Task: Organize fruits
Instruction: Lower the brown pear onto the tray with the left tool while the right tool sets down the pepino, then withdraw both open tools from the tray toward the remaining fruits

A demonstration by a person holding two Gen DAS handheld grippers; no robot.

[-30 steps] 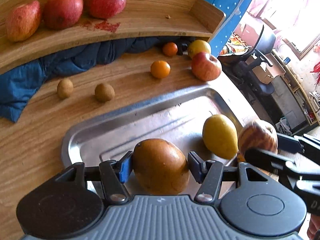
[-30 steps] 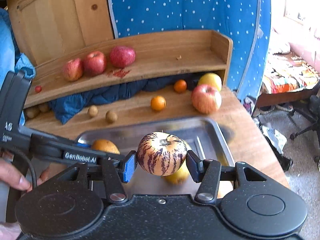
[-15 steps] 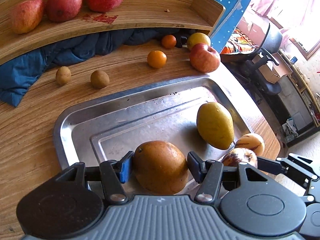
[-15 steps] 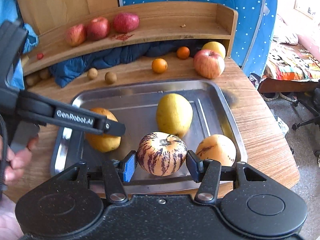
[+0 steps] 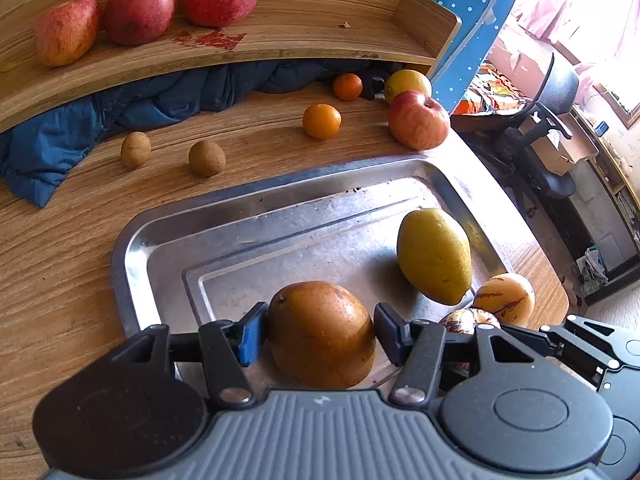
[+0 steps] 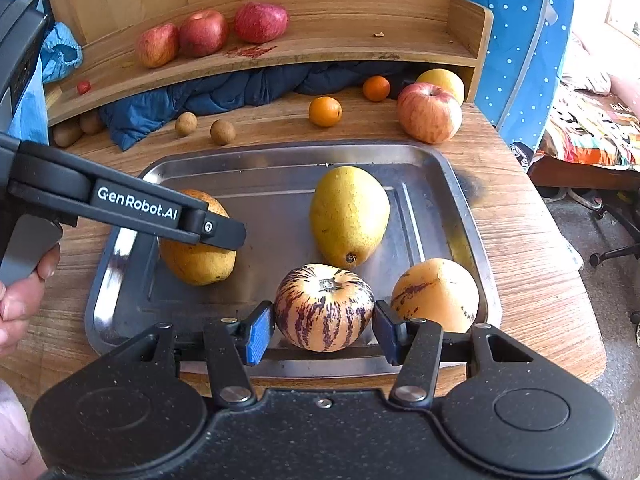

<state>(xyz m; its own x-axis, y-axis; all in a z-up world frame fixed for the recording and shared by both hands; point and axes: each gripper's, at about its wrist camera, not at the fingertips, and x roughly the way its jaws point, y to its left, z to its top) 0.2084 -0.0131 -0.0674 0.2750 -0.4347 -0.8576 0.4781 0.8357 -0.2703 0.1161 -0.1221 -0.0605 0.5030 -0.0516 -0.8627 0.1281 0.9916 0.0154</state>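
Resting on wooden table (image 6: 520, 208): metal tray (image 6: 444, 168). Lying inside tray: yellow-green pear (image 6: 348, 216), brown pear (image 5: 320, 334) clamped by left gripper (image 5: 320, 334), striped melon (image 6: 324, 307) clamped by right gripper (image 6: 324, 326), at tray's near edge.
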